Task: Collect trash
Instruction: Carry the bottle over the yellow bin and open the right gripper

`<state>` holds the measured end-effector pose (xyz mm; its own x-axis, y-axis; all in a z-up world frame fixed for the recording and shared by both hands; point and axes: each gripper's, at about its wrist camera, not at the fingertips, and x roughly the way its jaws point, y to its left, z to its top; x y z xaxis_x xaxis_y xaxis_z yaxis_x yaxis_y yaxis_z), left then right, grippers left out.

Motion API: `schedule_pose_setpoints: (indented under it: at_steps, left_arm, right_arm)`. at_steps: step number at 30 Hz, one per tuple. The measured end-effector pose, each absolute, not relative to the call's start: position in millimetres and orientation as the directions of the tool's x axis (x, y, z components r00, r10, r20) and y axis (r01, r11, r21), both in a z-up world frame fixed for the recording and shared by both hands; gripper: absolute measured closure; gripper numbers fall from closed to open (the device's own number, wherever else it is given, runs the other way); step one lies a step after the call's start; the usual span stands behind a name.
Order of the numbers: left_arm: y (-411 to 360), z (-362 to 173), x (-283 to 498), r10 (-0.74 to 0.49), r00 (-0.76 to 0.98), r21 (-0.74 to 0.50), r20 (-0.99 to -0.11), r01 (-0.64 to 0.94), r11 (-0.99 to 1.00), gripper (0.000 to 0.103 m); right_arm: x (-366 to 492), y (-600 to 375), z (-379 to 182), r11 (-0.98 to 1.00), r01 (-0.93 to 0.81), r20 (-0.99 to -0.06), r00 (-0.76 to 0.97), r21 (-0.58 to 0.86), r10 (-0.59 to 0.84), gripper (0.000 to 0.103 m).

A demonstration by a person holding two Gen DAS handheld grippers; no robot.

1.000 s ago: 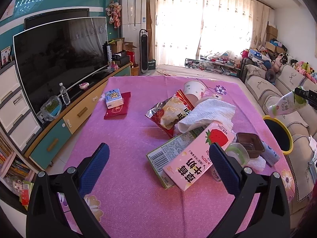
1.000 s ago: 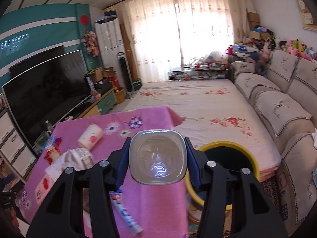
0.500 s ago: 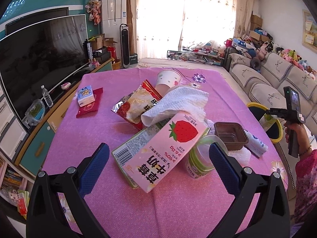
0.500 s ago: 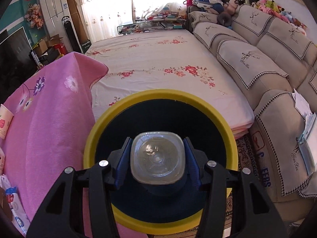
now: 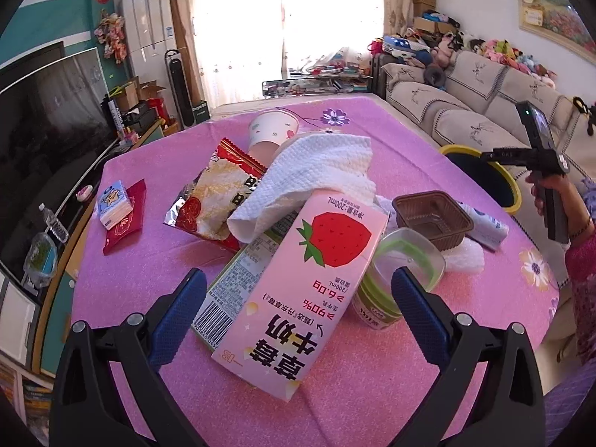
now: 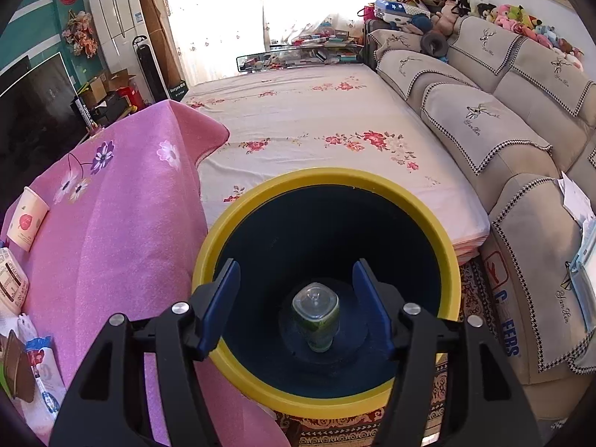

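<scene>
My right gripper (image 6: pixel 296 298) hangs over the yellow-rimmed bin (image 6: pixel 327 177); its jaws are opening and hold nothing. The clear green-labelled bottle (image 6: pixel 316 314) lies down inside the bin, free of the pads. My left gripper (image 5: pixel 298 298) stands open above the pink table (image 5: pixel 372 391), straddling a pink strawberry milk carton (image 5: pixel 309 283). Around the carton lie a green-lidded tub (image 5: pixel 395 279), a brown plastic tray (image 5: pixel 432 218), a white paper towel (image 5: pixel 316 182), a snack wrapper (image 5: pixel 216 193) and a paper cup (image 5: pixel 273 130). The bin (image 5: pixel 480 175) and the right gripper (image 5: pixel 521 156) show at the right.
A person's hand (image 5: pixel 555 201) holds the right gripper's handle. A tissue pack (image 5: pixel 113 205) and red packet (image 5: pixel 124 223) lie at the table's left. A TV (image 5: pixel 48 119) stands left. A sofa (image 6: pixel 503 130) and a bed (image 6: pixel 316 119) flank the bin.
The right gripper dropped over the bin, opened and let the bottle fall in. The left gripper moved closer to the strawberry carton and rolled.
</scene>
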<state>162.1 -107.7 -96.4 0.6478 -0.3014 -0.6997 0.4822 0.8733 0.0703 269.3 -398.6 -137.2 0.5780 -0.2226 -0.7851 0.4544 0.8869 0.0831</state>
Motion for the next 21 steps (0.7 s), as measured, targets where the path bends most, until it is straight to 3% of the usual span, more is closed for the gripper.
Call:
schedule_pose_setpoints:
  at_steps: [2, 7, 11, 21]
  left_arm:
    - [-107, -101, 165, -0.296, 0.638, 0.089, -0.711, 0.499, 0.862, 0.019]
    - [-100, -110, 173, -0.354, 0.581, 0.044, -0.733, 0.560, 0.828, 0.030]
    - [-100, -116, 173, -0.376, 0.548, 0.014, -0.747, 0.578, 0.816, 0.049]
    - [-89, -54, 139, -0.321, 0.668, 0.059, -0.672, 0.479, 0.876, 0.051]
  right_arm:
    - [269, -393, -135, 0.890, 0.448, -0.783, 0.582, 0.083, -0.220, 0.043]
    - [270, -386, -132, 0.897, 0.432, -0.782, 0.589, 0.093, -0.203, 0.042]
    - [268, -385, -131, 0.899, 0.425, -0.781, 0.594, 0.103, -0.192, 0.042]
    - [244, -379, -104, 0.914, 0.393, -0.729, 0.655, 0.103, -0.200, 0.042]
